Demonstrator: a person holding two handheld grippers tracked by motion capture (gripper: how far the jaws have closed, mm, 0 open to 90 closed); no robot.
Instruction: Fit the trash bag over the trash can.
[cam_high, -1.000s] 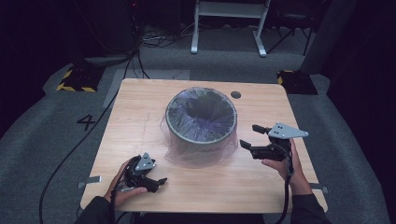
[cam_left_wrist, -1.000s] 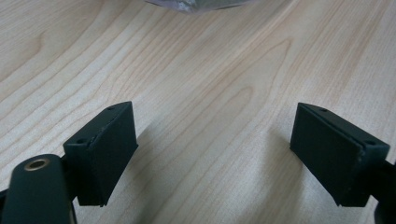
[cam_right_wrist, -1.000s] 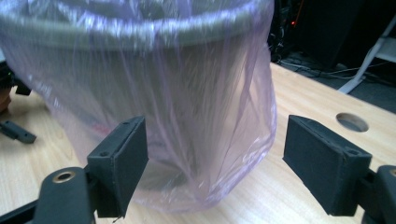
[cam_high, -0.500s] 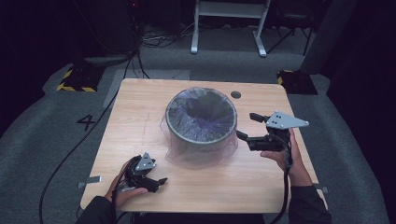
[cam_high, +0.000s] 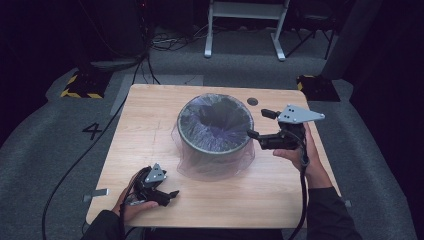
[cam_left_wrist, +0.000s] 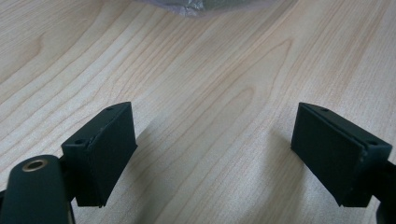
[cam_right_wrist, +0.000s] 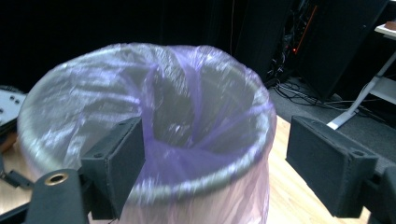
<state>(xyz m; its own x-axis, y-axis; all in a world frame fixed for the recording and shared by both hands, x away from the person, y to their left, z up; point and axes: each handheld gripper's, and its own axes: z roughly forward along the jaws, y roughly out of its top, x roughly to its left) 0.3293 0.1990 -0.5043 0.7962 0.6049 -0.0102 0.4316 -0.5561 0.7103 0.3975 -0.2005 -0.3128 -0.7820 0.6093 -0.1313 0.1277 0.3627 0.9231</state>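
A round grey bin (cam_high: 215, 125) stands in the middle of the wooden table (cam_high: 150, 110), lined with a thin purple plastic bag (cam_high: 212, 167) that drapes over its rim and down its sides. My right gripper (cam_high: 257, 124) is raised at the bin's right rim, jaws open and pointing at it. In the right gripper view the bag-lined bin (cam_right_wrist: 154, 140) stands just beyond the open right gripper (cam_right_wrist: 212, 163), nothing between the pads. My left gripper (cam_high: 167, 195) rests low near the table's front left edge, open. In the left gripper view its pads (cam_left_wrist: 109, 149) frame bare wood.
A small dark round hole (cam_high: 252, 101) sits in the table behind the bin. Cables trail from both grippers off the front edge. Grey carpet with a "4" marking (cam_high: 93, 131), a white metal stand (cam_high: 245, 30) and black-yellow blocks (cam_high: 80, 86) surround the table.
My right gripper has risen and moved left and away, from the table's right side up to the bin's right rim. The left gripper has stayed put.
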